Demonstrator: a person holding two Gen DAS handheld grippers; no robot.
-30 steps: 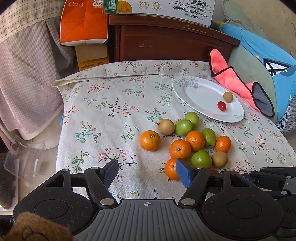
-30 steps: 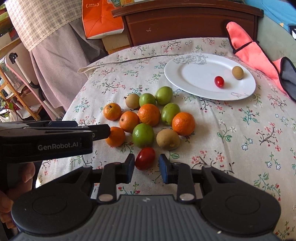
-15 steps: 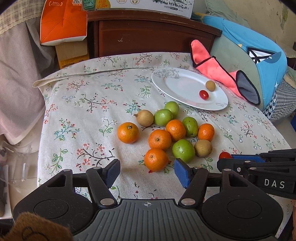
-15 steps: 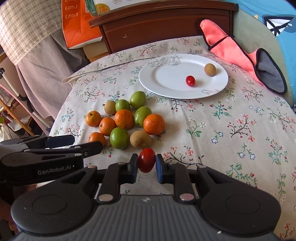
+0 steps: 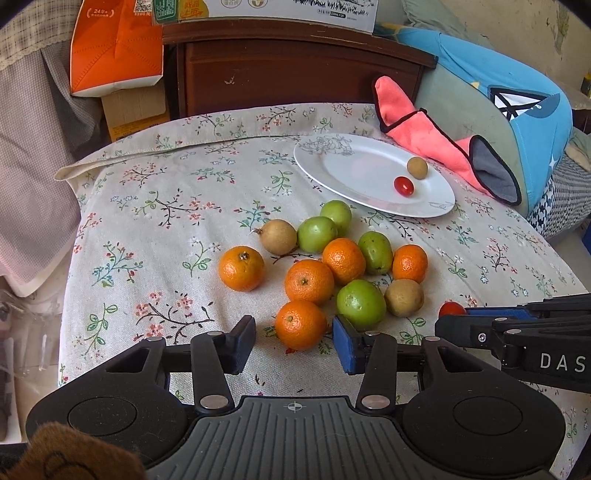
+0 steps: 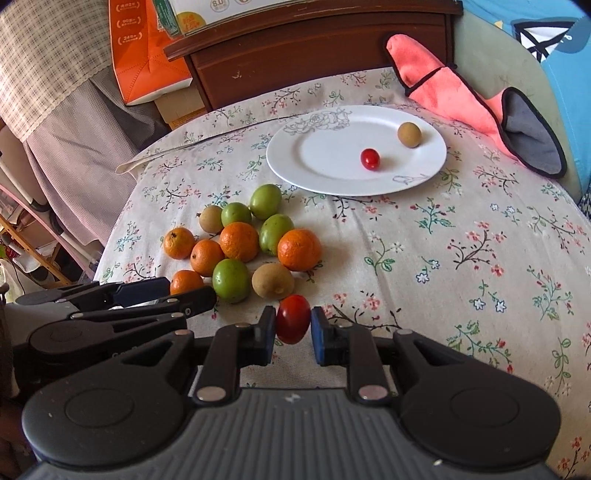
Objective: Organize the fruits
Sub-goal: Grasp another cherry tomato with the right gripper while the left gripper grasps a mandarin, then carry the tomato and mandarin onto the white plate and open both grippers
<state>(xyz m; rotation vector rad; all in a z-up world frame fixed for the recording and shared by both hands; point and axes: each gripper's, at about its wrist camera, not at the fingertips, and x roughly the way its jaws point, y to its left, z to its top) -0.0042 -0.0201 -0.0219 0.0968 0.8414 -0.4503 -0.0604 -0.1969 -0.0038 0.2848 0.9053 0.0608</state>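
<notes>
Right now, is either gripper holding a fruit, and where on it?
The right gripper holds a cherry tomato, pads on its two sides. The left gripper holds nothing; its jaws are closing around the nearest orange, pads not yet touching.

White letters "DAS" are showing on the right hand-held gripper (image 5: 513, 328) body. The orange carton (image 5: 114, 48) is bearing "24", and the white box (image 6: 207, 14) atop the wooden cabinet (image 5: 295, 70) is displaying "8.0".

Right gripper (image 6: 293, 325), black with blue pads, angled down over the near edge of the table, pinching a small red cherry tomato (image 6: 293, 319). Left gripper (image 5: 293, 341) alongside, tilted down too, jaws closing around an orange, pads not touching.
</notes>
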